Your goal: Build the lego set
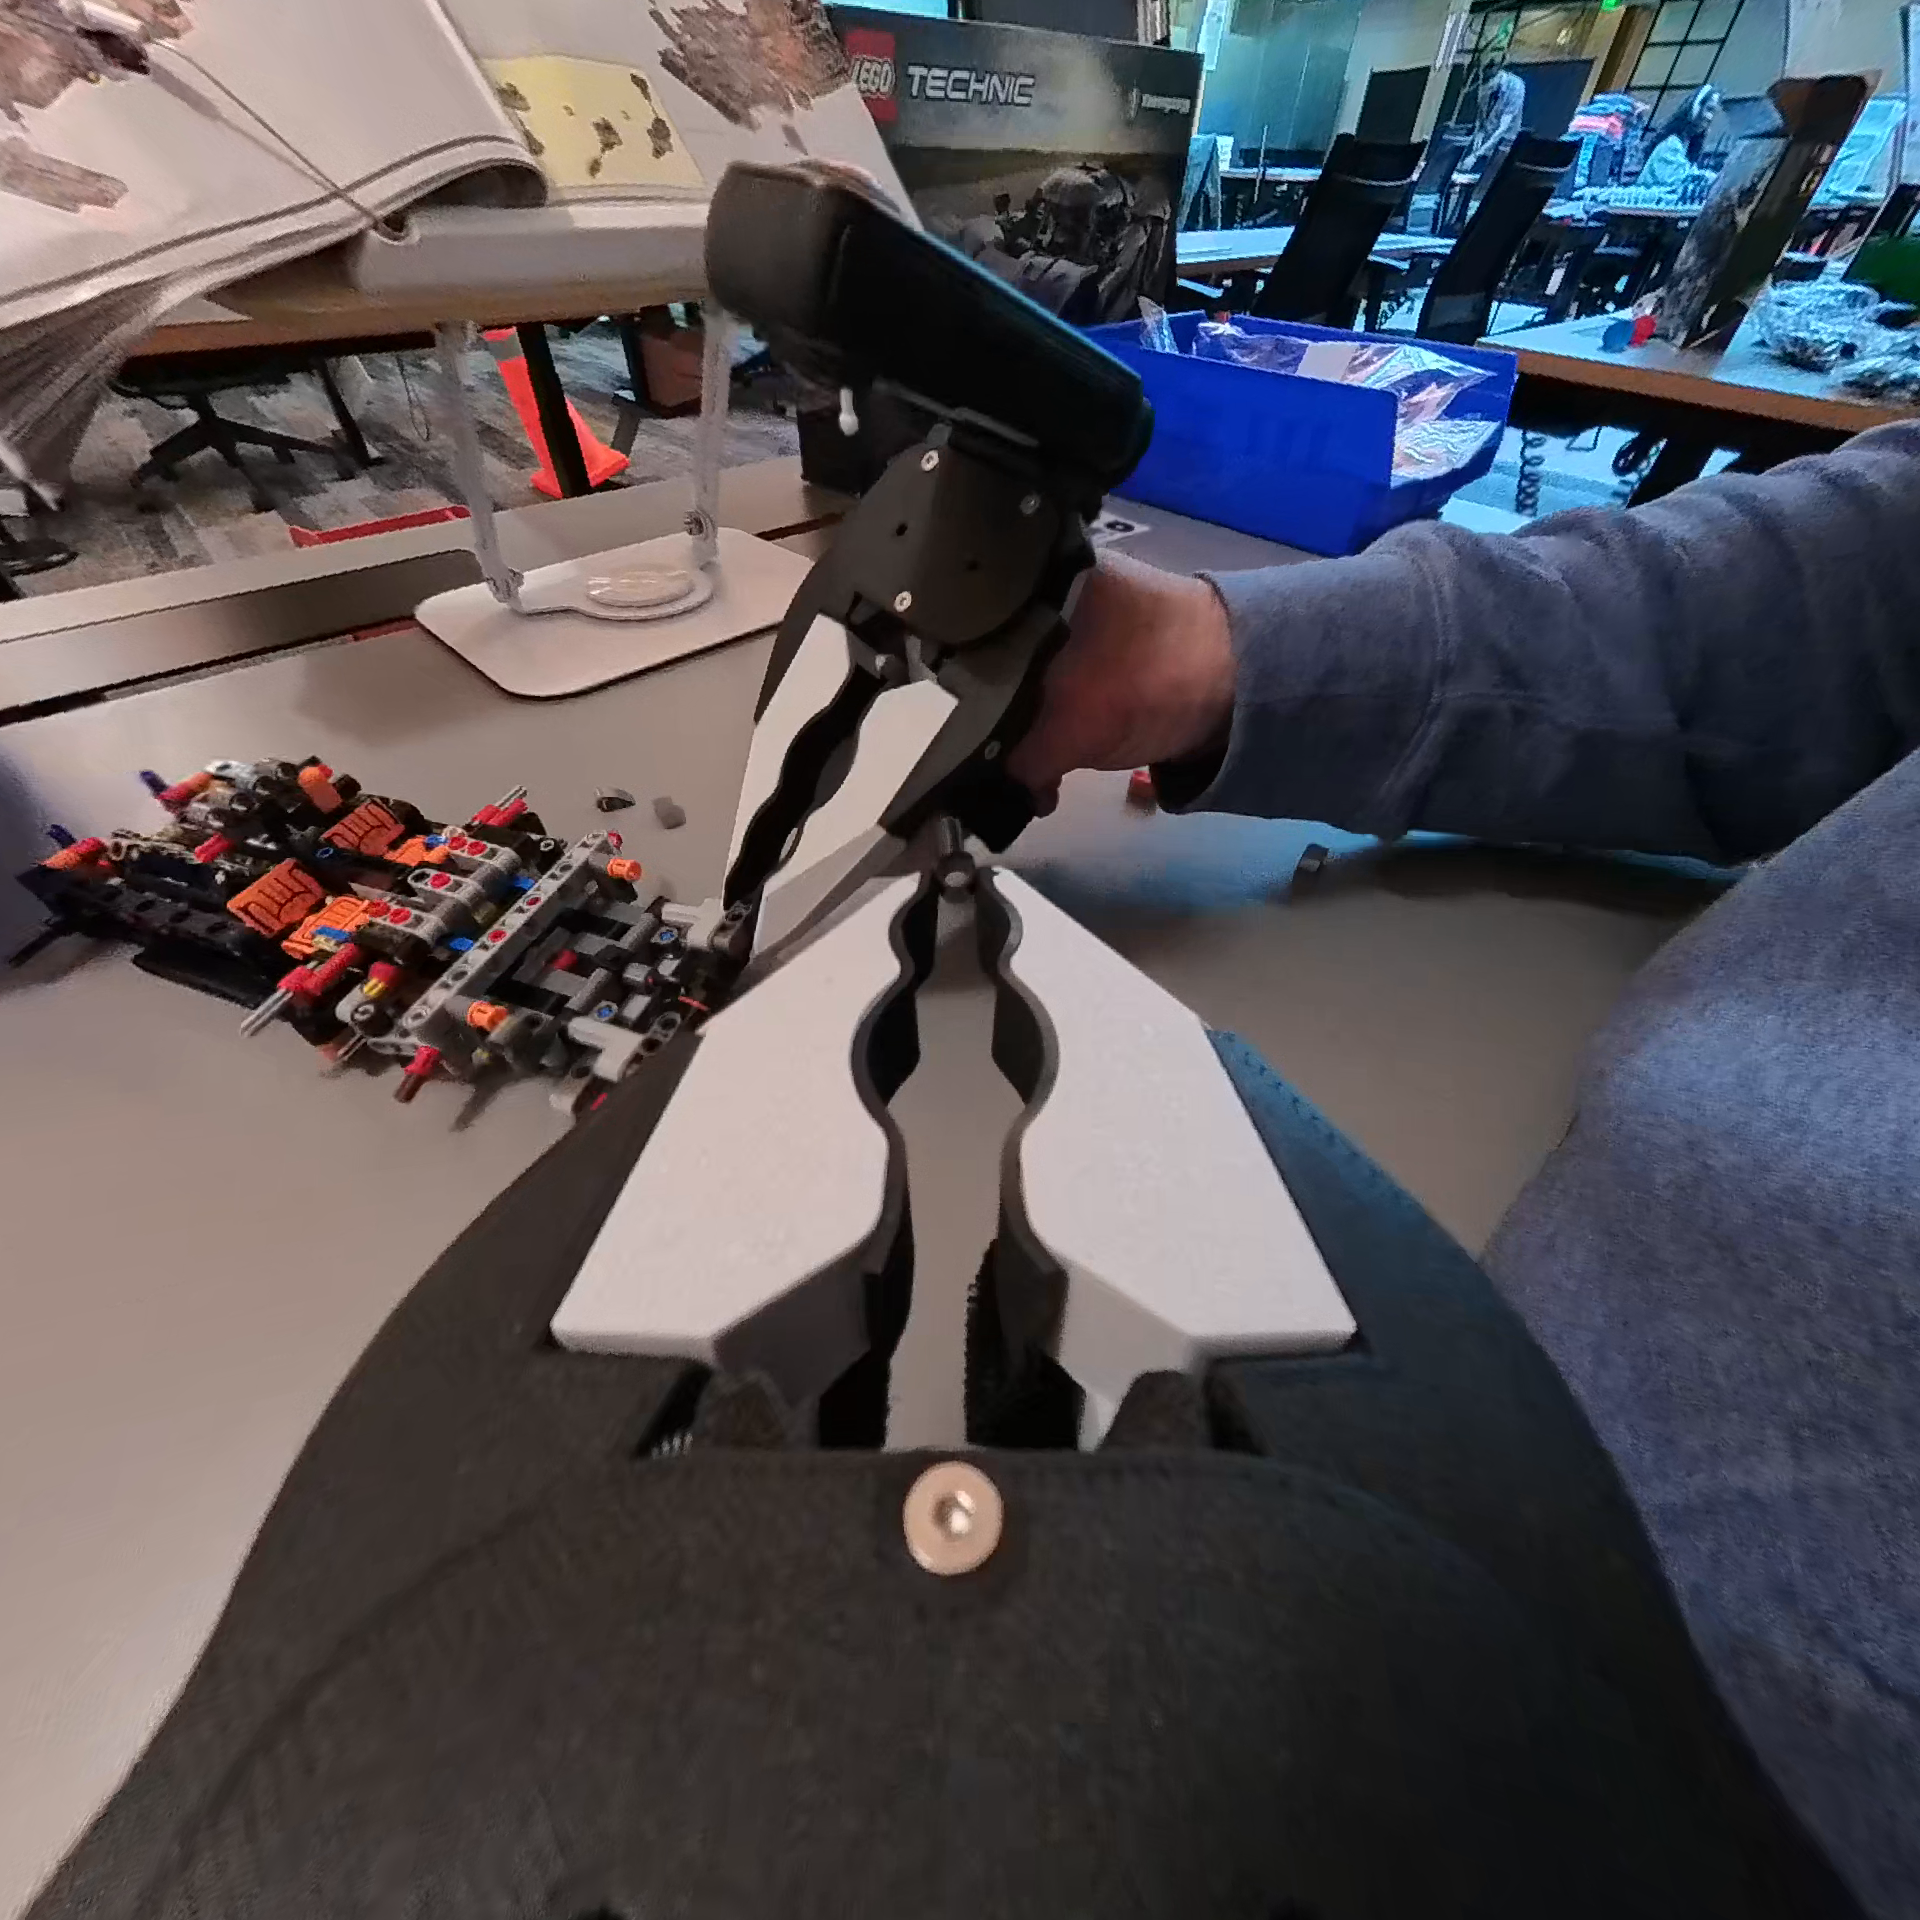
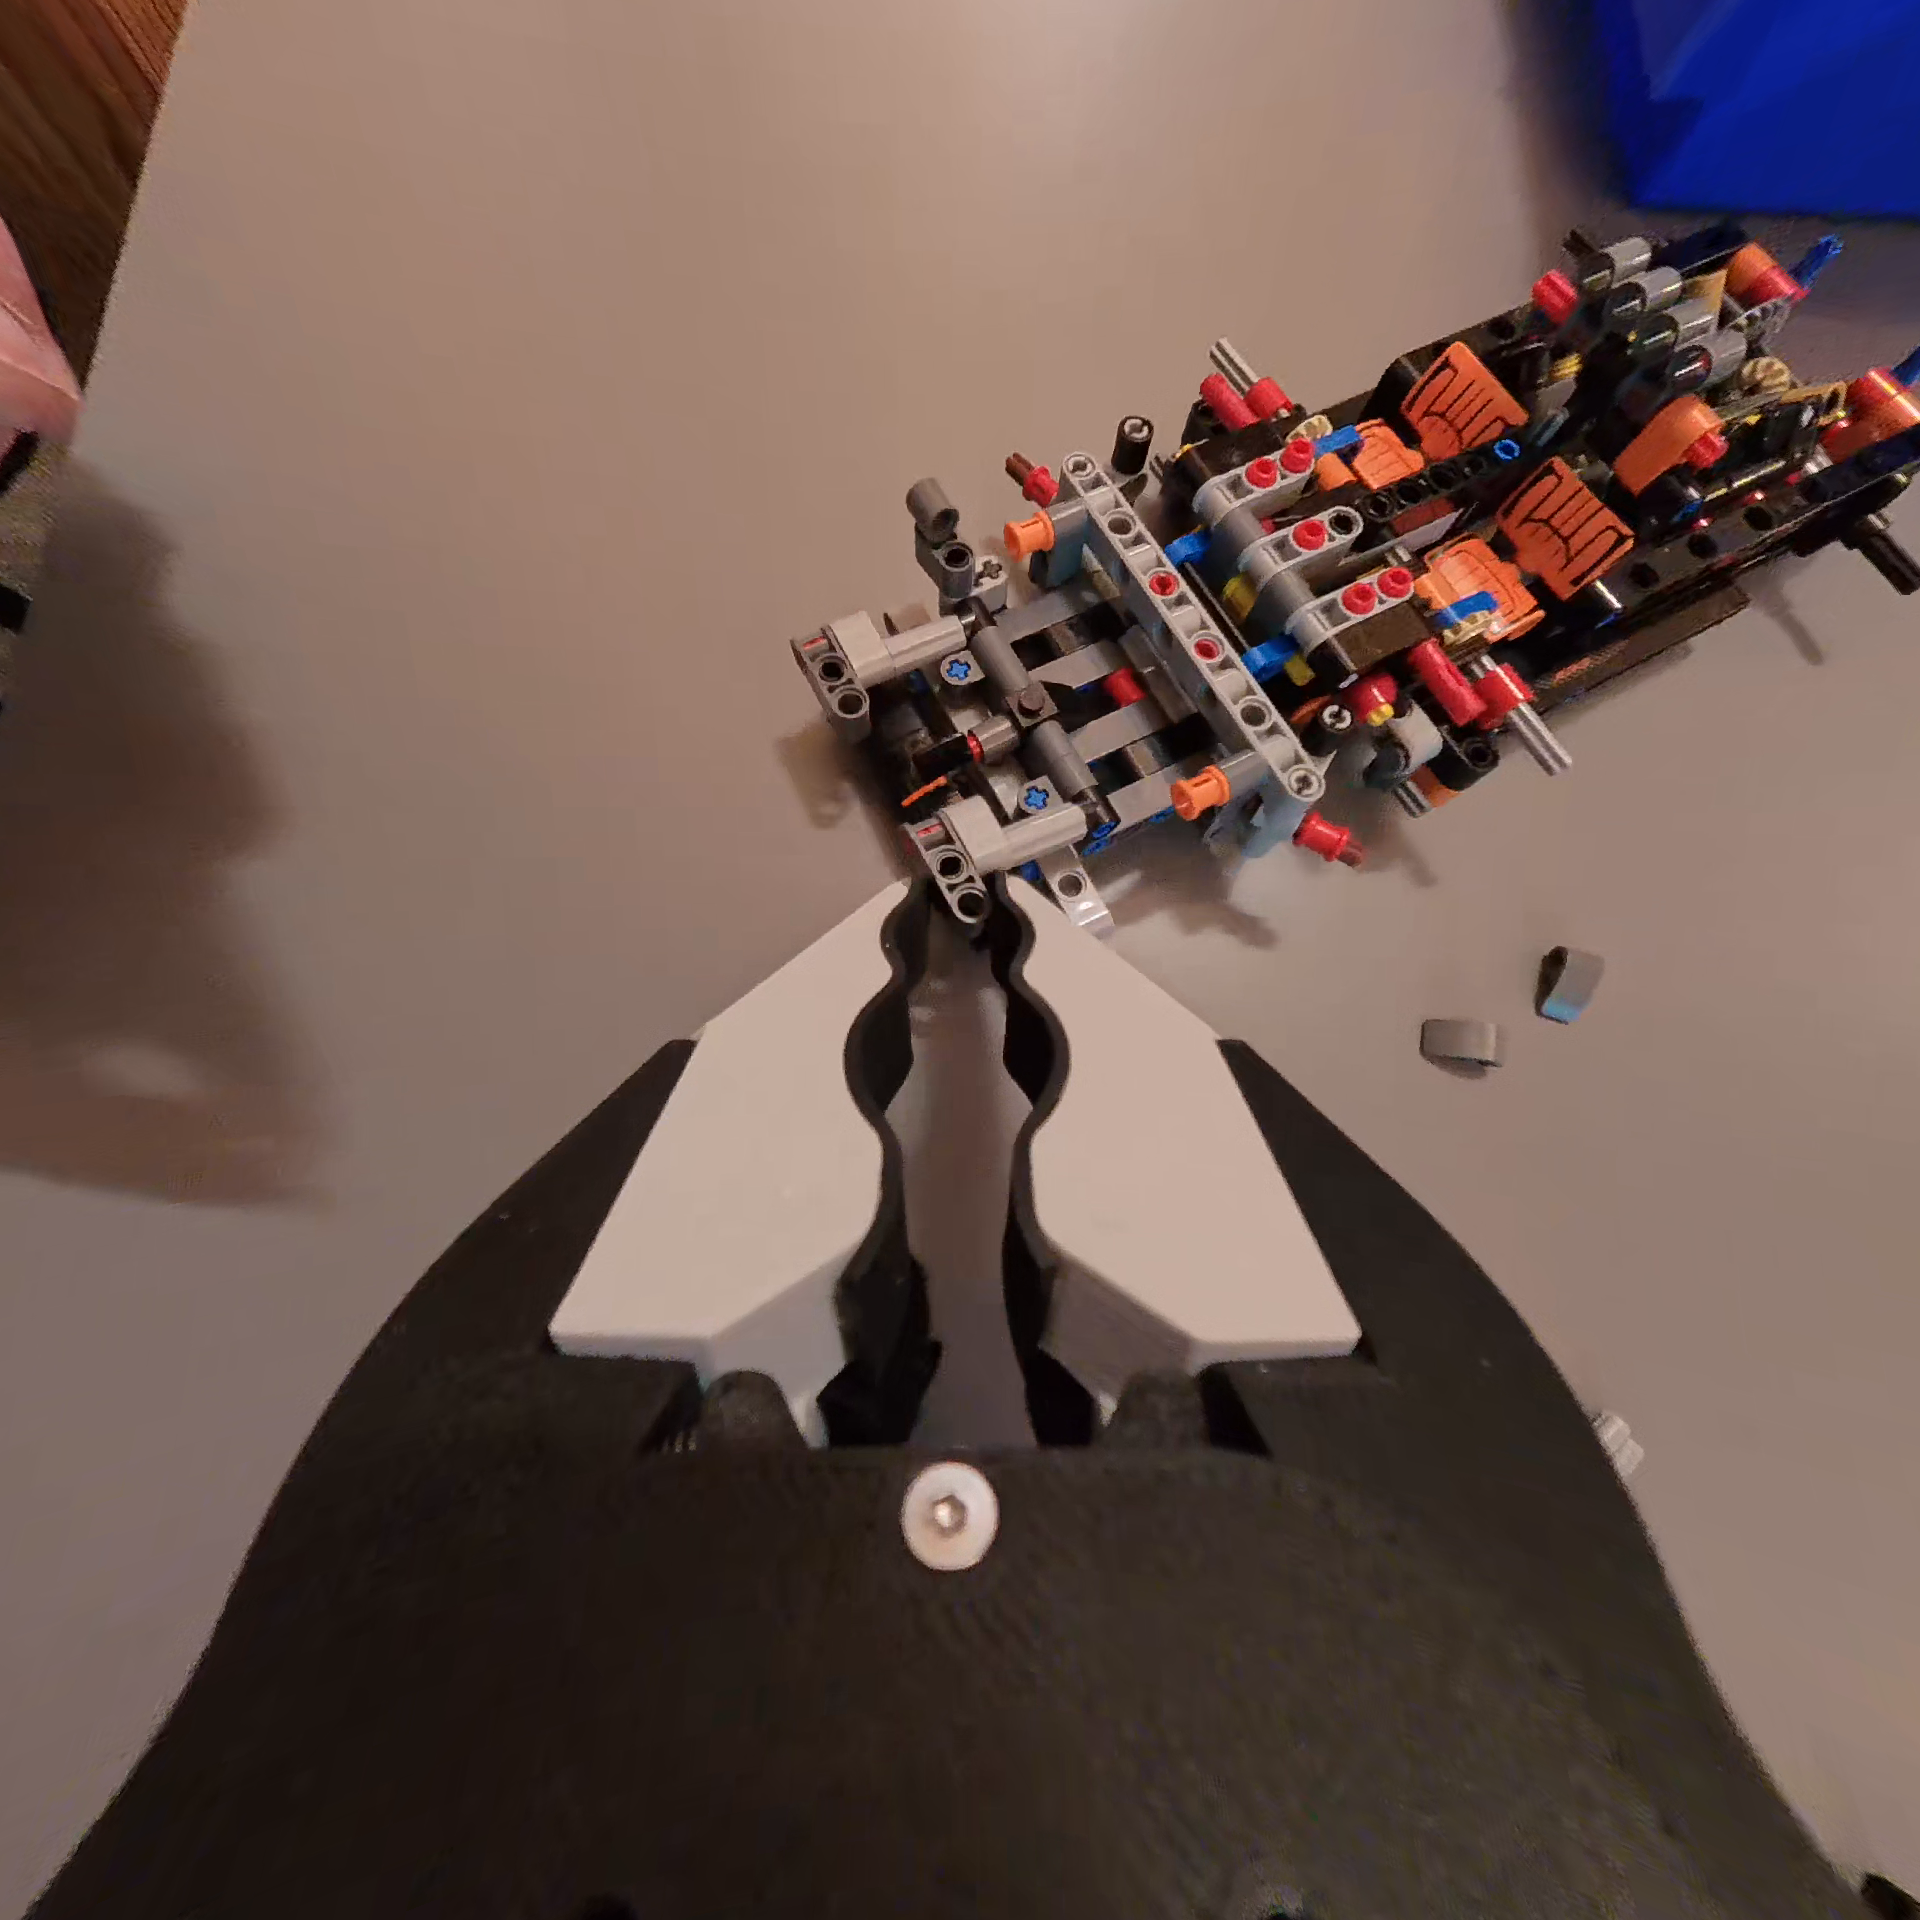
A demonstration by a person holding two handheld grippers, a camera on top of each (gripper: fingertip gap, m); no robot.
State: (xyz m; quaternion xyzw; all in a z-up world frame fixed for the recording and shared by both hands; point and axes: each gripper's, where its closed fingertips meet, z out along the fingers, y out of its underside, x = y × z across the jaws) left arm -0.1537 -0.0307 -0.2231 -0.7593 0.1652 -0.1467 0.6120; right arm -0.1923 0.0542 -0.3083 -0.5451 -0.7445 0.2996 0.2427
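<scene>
We saw the grey table (image 2: 520, 416) spread under both tools, with a blue bin (image 1: 1299, 436) beyond the right gripper (image 2: 961, 904), whose tips pinched a grey connector (image 2: 956, 862) at the near corner of the model (image 2: 1299, 623), which lay just ahead of it and to its right. Two loose grey pieces (image 2: 1460, 1041) sat to its right. The left gripper (image 1: 954, 878) was clenched on a small dark part (image 1: 952, 868), the model to its left.

Both wrist views look closely, obliquely down at the lego build (image 1: 395, 925) (image 2: 1299, 623).
</scene>
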